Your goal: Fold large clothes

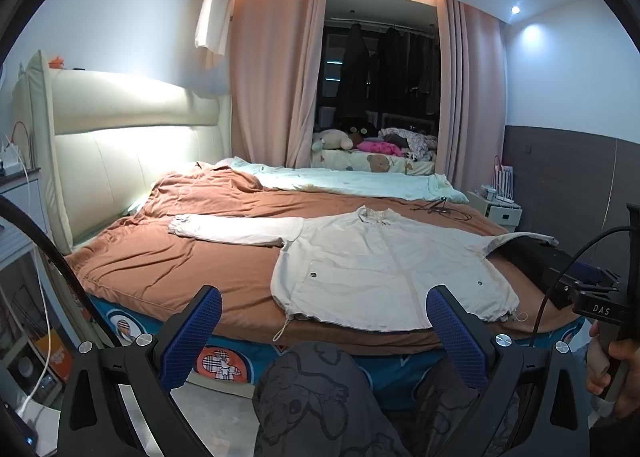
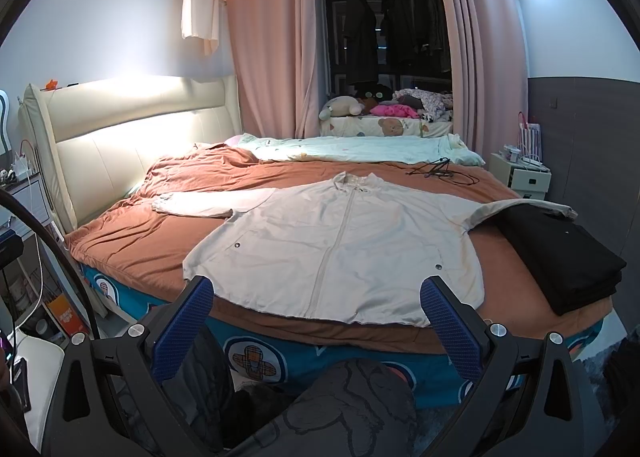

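Bed (image 2: 152, 257): fills the room's middle under a rust-brown cover; it serves as the wide flat surface for folding.
Jacket (image 2: 344, 241): a pale zip-front jacket lies face up on the brown cover near the bed's front edge, zipped, collar toward the far side, hem toward the person, so every edge seems within reach.
Sleeves: the left-hand sleeve (image 1: 236, 231) is stretched out flat toward the headboard; the other runs off over the black pile. Nothing is folded yet, I judge.
Black pile (image 2: 560, 257): folded dark clothes stacked at the bed's right corner, touching the jacket's sleeve, probably finished work set aside.
Left gripper (image 1: 324, 331): held off the bed's front edge, jaws spread fully, holding nothing, hem just ahead.
Right gripper (image 2: 318, 321): likewise before the hem, jaws wide apart and empty, apparently readied for a two-handed pinch.
Cable (image 2: 440, 173): black wire lying on the cover beyond the collar, well apart.
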### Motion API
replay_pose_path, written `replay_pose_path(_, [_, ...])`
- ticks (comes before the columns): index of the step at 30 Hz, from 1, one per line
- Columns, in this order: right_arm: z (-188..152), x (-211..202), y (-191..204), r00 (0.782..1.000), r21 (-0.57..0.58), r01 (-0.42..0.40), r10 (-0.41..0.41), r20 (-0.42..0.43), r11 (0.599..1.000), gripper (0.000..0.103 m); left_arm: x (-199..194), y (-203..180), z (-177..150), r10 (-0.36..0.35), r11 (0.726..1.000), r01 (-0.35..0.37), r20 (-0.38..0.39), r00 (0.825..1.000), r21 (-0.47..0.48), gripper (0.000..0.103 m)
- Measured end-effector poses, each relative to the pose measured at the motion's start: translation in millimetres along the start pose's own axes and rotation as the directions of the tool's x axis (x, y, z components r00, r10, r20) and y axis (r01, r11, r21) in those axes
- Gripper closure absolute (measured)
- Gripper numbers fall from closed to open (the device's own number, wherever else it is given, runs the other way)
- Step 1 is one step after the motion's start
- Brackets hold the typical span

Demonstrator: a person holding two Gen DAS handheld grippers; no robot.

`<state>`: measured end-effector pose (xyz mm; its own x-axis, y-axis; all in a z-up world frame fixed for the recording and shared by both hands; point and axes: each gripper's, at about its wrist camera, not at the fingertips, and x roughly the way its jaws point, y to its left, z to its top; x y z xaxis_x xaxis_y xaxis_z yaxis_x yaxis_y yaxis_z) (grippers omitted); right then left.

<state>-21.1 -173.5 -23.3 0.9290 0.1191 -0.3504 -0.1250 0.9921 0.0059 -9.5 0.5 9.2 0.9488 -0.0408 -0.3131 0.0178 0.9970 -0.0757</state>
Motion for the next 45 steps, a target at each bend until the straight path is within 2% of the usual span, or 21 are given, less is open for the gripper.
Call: replay_pose_path(45, [-3, 1, 1, 1.000, -0.016, -0.013, 0.014, 0.017, 1.000, 0.000, -2, 11, -5, 0.011, 1.000, -0.011, 0.016, 1.000, -0.018, 0.000])
